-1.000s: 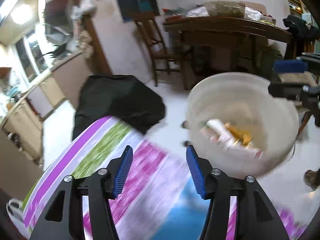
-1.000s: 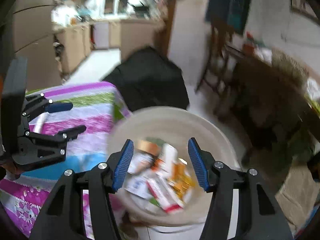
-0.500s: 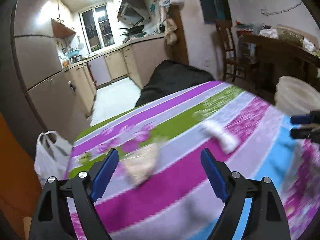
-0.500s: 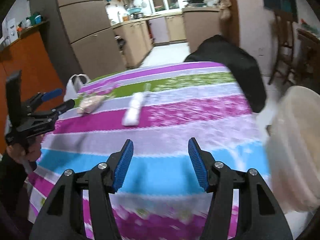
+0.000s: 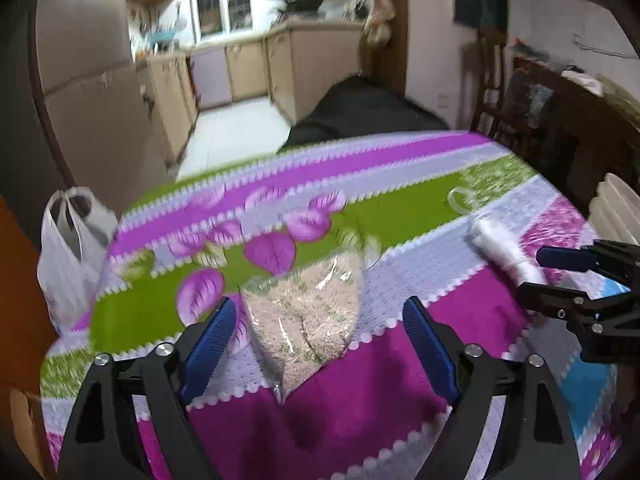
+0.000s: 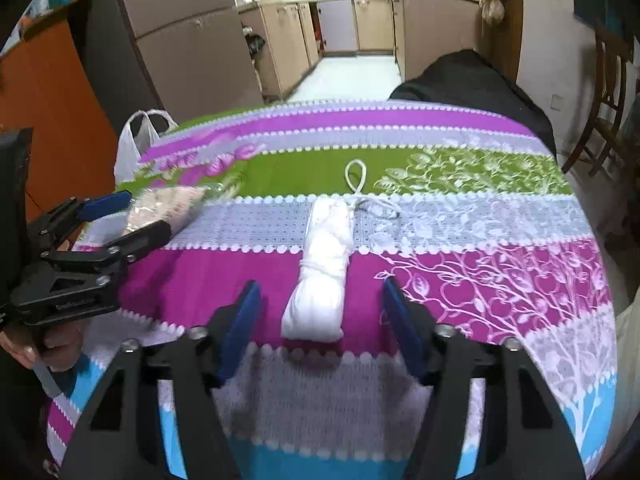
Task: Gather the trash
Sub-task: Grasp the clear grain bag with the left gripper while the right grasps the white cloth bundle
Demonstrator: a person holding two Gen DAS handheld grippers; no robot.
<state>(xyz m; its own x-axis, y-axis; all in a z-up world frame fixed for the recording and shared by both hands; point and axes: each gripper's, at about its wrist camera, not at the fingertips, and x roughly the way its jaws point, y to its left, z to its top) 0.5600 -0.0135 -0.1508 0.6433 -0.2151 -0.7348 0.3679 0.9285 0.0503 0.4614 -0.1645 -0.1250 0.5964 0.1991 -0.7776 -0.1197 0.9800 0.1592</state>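
A clear plastic packet (image 5: 308, 316) with pinkish filling lies on the striped tablecloth (image 5: 360, 196). My left gripper (image 5: 320, 344) is open, with its jaws either side of the packet's near end. A white tied cloth bundle (image 6: 326, 268) with a string loop (image 6: 356, 174) lies mid-table. My right gripper (image 6: 320, 324) is open, jaws astride the bundle's near end. The packet also shows in the right wrist view (image 6: 168, 208), as does the left gripper (image 6: 116, 220). The bundle (image 5: 500, 248) and the right gripper (image 5: 560, 276) show in the left wrist view.
A pale bin's rim (image 5: 616, 212) shows past the table's right edge. A white plastic bag (image 5: 68, 256) hangs at the far left corner. A black covered object (image 6: 472, 76) stands beyond the table. A wooden chair (image 6: 608, 92) is at the right.
Both grippers have swung away from the bin, over the table. The left has closed in on the packet, the right on the white bundle. Both stay open.
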